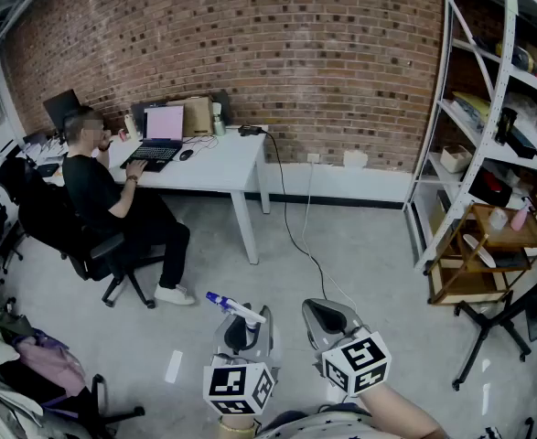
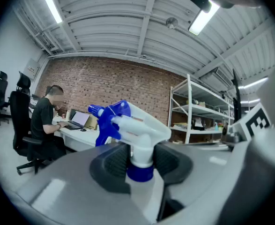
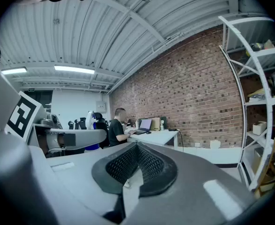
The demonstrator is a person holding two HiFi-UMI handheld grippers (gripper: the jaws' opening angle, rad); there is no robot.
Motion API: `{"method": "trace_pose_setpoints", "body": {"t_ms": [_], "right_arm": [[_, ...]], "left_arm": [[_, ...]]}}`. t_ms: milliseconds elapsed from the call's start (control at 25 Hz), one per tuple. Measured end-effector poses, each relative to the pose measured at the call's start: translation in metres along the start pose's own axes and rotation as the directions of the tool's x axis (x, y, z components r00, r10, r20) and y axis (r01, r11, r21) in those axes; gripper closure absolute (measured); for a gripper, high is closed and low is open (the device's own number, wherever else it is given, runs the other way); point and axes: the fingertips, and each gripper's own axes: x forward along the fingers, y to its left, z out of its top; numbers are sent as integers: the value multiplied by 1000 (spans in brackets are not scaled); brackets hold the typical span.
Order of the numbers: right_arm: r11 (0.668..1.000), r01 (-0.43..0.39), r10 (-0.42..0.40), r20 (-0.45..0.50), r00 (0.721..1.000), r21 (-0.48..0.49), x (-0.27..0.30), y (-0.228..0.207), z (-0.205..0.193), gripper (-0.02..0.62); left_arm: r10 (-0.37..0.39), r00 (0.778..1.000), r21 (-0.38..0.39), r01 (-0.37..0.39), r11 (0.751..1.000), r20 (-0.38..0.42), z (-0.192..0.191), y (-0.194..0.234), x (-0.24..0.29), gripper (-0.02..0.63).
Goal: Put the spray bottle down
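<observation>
A white spray bottle (image 2: pixel 136 130) with a blue trigger head and blue collar stands upright between the pads of my left gripper (image 2: pixel 139 161), which is shut on its neck. In the head view the spray bottle (image 1: pixel 234 308) shows just above my left gripper (image 1: pixel 239 333), nozzle pointing left, held in the air over the floor. My right gripper (image 1: pixel 327 318) is beside it on the right. In the right gripper view its black pads (image 3: pixel 151 165) meet at the tips with nothing between them, so my right gripper (image 3: pixel 136 150) is shut and empty. The bottle's body is hidden below the jaws.
A white desk (image 1: pixel 215 163) with a laptop stands by the brick wall, and a person (image 1: pixel 112 204) sits at it on an office chair. A metal shelf rack (image 1: pixel 488 108) and a wooden trolley (image 1: pixel 483 250) fill the right side. A cable (image 1: pixel 295 236) runs across the grey floor.
</observation>
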Motion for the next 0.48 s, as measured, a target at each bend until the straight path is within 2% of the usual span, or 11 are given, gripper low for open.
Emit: {"method": "trace_pose_setpoints", "body": {"t_ms": [240, 480], "right_arm": [[1000, -5, 5, -8, 1000, -9, 23, -3, 1, 597], [1000, -8, 8, -8, 1000, 29, 56, -30, 1, 597]], "left_arm": [[14, 1000, -11, -14, 1000, 4, 1, 25, 10, 476], [26, 1000, -9, -26, 1000, -16, -4, 37, 43, 476]]}}
